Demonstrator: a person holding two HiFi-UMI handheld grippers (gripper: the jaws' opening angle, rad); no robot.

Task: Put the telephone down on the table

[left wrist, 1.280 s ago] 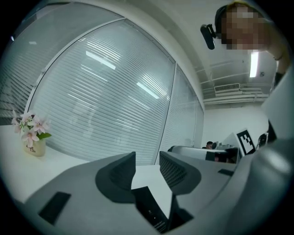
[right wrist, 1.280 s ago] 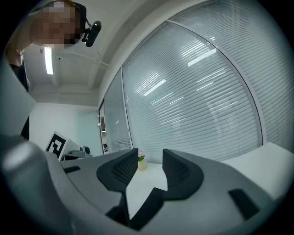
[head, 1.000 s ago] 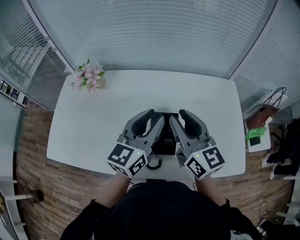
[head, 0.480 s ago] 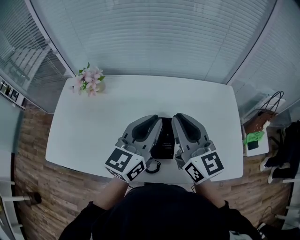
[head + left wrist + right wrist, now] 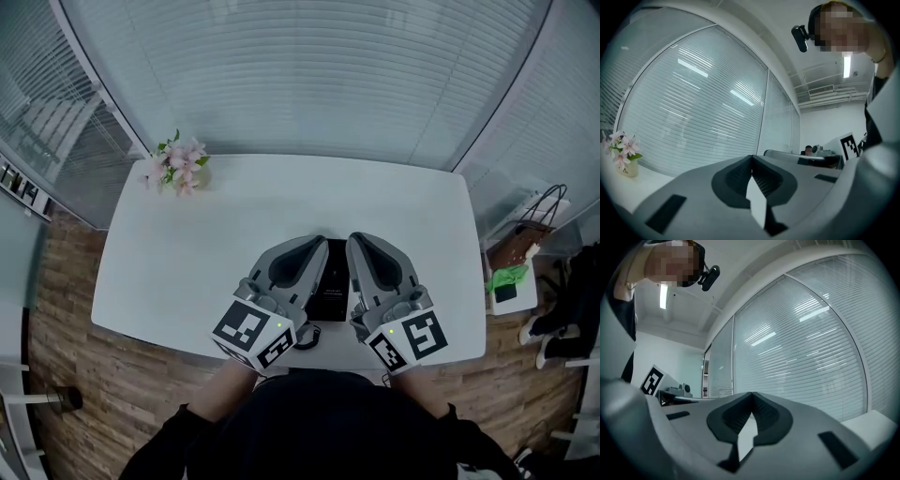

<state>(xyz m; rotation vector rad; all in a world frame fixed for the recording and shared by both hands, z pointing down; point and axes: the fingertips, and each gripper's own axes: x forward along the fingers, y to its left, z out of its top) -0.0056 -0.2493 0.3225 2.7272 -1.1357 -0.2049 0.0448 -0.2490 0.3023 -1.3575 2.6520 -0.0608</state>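
Lying on the Table: Telephone Between Two Empty Grippers

The left gripper (image 5: 751, 158) is seen with its jaws pressed fully together, and nothing is held between them; the same is seen for the right gripper (image 5: 751, 394). Between the two, the black telephone (image 5: 330, 277) is found lying on the white table (image 5: 187, 253), near its front edge. The coiled cord (image 5: 307, 335) is seen just beside the left gripper's body. If the grippers are drawn back carelessly, the cord may be caught and the telephone dragged toward the edge.

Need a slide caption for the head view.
Left gripper and right gripper, both shut, flank the telephone on the white table.
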